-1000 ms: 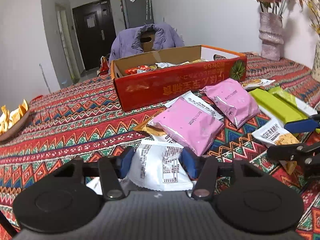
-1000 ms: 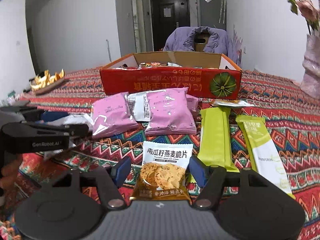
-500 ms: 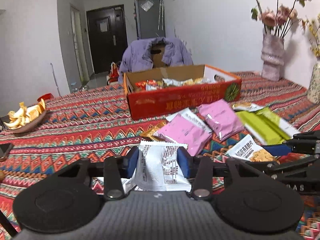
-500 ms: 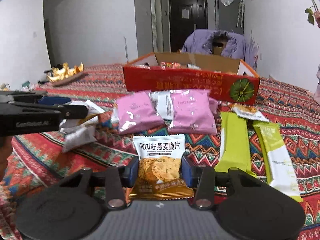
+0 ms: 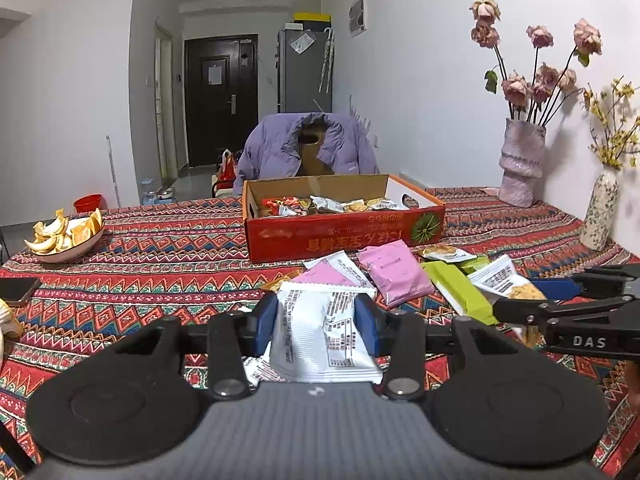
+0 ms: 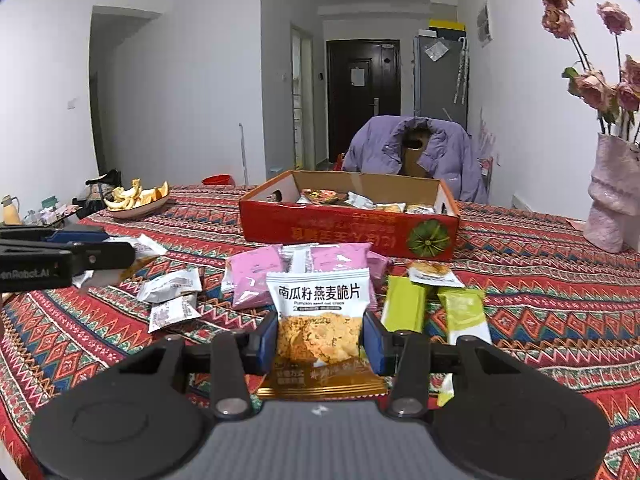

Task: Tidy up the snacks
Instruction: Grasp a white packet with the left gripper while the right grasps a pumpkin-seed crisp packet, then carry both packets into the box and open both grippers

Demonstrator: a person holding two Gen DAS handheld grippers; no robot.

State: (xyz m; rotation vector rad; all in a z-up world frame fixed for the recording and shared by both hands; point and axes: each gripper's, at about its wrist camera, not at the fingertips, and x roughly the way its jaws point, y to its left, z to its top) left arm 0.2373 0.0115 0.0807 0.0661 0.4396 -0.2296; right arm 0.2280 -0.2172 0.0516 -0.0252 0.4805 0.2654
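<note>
Print on your right packet point(image 6: 318, 312) reads "南瓜籽燕麦脆片" over smaller Latin text too small to make out, above a photo of golden crisps; it stands upright, long axis vertical, white top edge up and gold bottom seam toward you, face to the camera. Your right gripper point(image 6: 319, 338) pinches its two sides between the blue pads point(image 6: 267, 340). Your left gripper point(image 5: 316, 320) clamps a white packet point(image 5: 320, 336) the same way, back side toward you, with a nutrition table and barcode-like print too fine to read; it also stands on end, tilted slightly. Both packets are lifted off the cloth point(image 5: 160, 256), short of the red box point(image 5: 344, 236), whose front carries upside-down yellow characters and a green pumpkin emblem; wrapped snacks already lie inside. Between you and the box lie pink packs point(image 6: 256, 280) and green bars point(image 6: 404, 304), the bars' long axes running toward the box. From the left view, the right gripper's arm shows "DAS"; from the right view, the left one's shows "enRobot.AI".
</note>
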